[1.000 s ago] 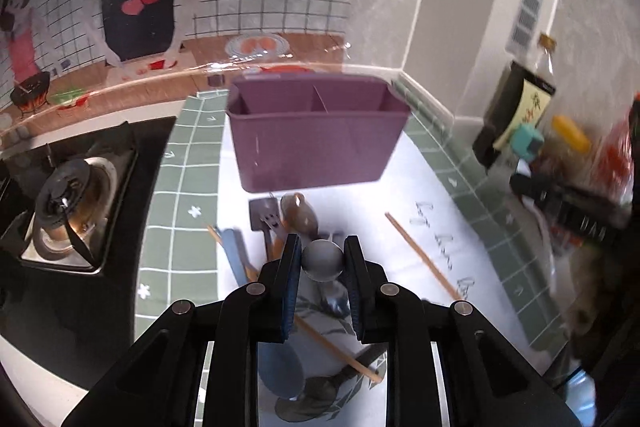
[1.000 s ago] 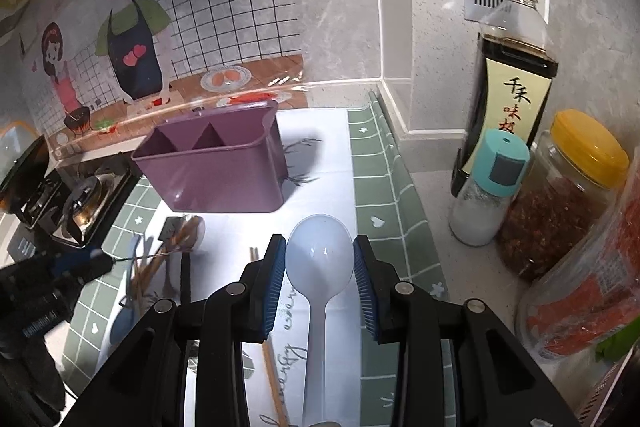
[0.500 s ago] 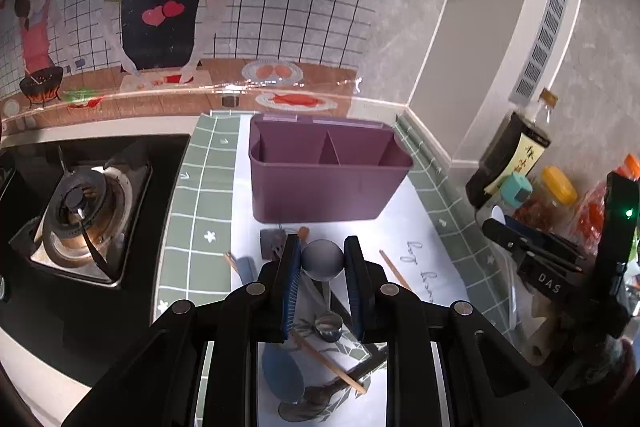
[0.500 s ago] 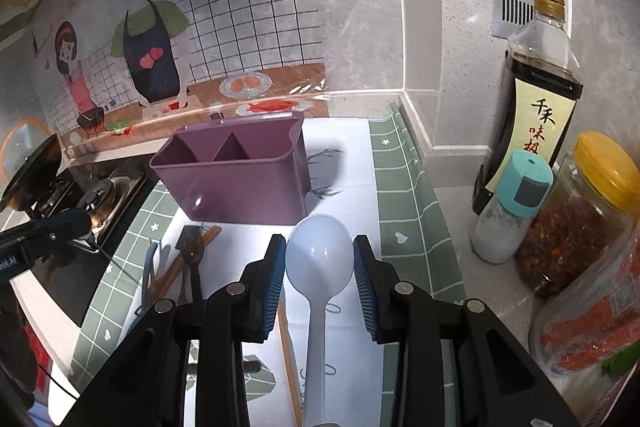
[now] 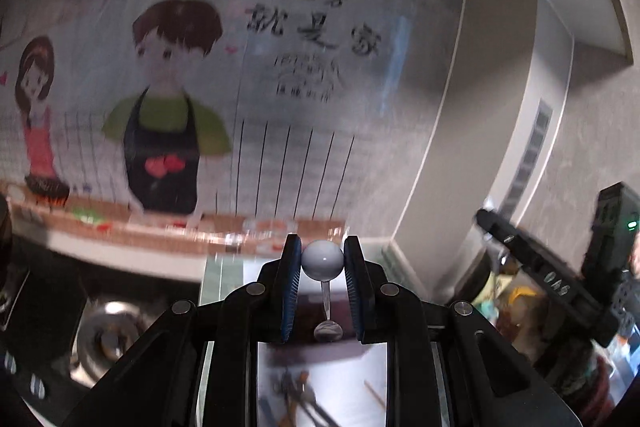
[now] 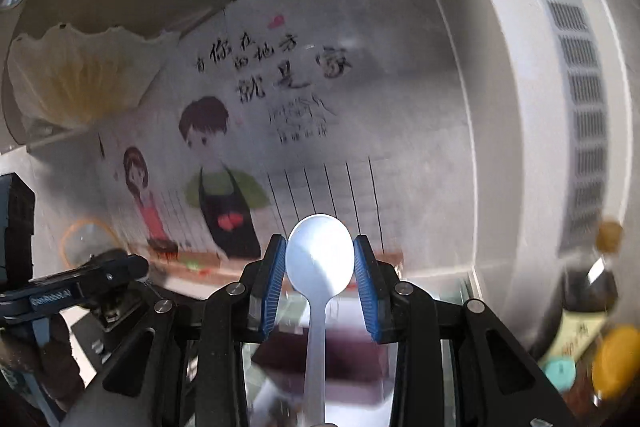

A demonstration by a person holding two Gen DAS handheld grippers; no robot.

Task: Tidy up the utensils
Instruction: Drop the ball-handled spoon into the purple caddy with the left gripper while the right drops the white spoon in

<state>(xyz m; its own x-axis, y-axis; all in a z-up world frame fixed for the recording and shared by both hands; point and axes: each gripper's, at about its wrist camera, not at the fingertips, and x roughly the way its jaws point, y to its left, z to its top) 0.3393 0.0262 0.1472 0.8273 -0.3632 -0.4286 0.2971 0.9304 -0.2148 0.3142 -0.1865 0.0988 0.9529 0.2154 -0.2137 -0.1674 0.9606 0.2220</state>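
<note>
We hold our left gripper pinched on a small metal spoon's grey ball end, its bowl hanging down; our right gripper clamps a white plastic spoon by its bowl; below sits the blurred purple plastic utensil caddy; beyond stands the cartoon wall sticker.

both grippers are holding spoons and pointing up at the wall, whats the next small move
Probably tip both back down toward the purple bin, which sits low and blurred below the fingers. The left hand-held gripper clamps the metal spoon by its ball end, the right hand-held gripper the white spoon by its bowl, so handles go in first.
</note>
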